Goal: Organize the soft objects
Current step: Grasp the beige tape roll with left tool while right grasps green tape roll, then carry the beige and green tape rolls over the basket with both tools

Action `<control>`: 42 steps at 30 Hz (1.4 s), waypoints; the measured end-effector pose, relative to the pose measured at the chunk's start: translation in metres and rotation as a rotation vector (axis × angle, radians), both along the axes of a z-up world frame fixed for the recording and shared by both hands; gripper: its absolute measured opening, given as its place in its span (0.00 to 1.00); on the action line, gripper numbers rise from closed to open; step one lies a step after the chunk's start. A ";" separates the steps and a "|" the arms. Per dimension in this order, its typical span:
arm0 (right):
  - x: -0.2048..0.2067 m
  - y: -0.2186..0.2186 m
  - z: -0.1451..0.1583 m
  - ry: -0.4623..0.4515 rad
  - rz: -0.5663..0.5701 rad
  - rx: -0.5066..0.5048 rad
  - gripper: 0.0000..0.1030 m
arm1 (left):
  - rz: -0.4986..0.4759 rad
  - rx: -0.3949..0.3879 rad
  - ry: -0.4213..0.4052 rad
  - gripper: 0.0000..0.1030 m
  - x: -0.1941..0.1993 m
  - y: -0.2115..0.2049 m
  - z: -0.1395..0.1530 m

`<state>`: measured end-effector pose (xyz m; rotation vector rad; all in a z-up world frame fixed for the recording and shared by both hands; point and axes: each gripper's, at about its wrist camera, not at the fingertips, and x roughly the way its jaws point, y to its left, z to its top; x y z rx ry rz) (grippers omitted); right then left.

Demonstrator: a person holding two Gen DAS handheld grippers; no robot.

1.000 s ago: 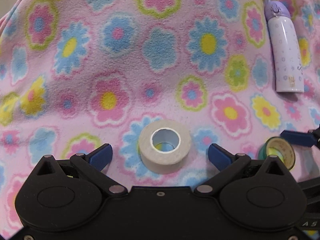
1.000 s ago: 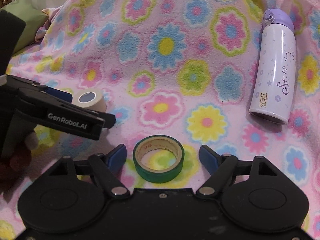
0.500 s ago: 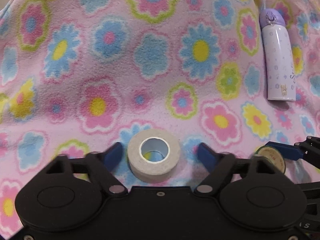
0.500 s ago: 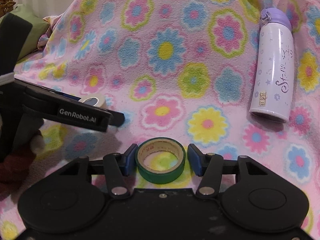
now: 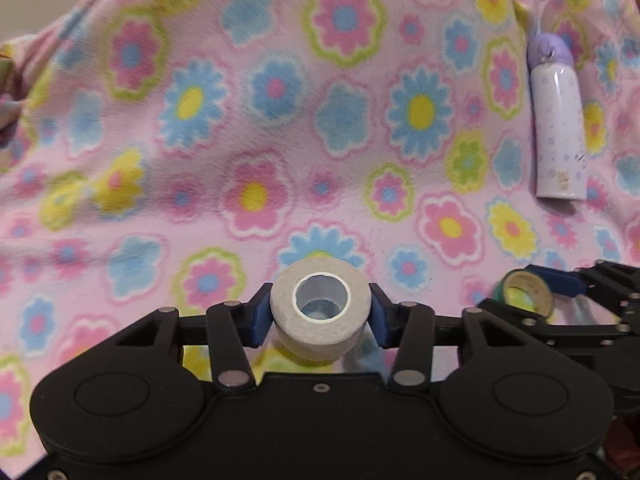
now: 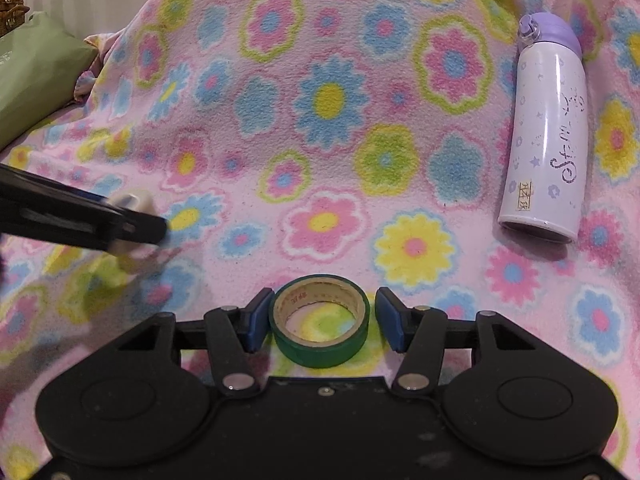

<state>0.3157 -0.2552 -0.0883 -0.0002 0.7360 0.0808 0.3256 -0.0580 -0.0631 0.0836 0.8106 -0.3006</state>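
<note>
A home: a pink flowered fleece blanket (image 6: 360, 140), a green cushion (image 6: 28, 76) and a drinking flask (image 6: 546, 132).

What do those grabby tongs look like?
Both the left tongs and the right tongs are black plastic with two round bulges at the base, silver screws on jointed bars, and blue fingertips. No sleeve or cable shows.

Light on my blanket (image 5: 280, 128) is soft, even and fairly bright, with only faint shadows close under things. The bottle (image 6: 548, 128) carries a thin glare streak. My left view is smeared at the far and left edges; in my right view the left gripper (image 6: 132, 224) blurs. Both fisheye pictures bend at the rims, with dark corners.
</note>
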 end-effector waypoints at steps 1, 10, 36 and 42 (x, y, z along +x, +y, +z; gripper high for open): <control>0.000 0.000 0.000 0.000 -0.001 -0.003 0.53 | 0.003 0.000 -0.009 0.46 -0.005 0.001 0.006; -0.003 0.012 0.004 0.031 -0.005 -0.075 0.47 | 0.016 -0.038 -0.050 0.46 -0.068 0.014 0.056; -0.229 0.030 0.111 -0.006 -0.178 0.155 0.47 | -0.034 -0.016 -0.147 0.46 -0.253 0.023 0.098; -0.296 0.048 0.120 -0.035 -0.167 0.148 0.47 | -0.047 -0.034 -0.156 0.46 -0.297 0.022 0.099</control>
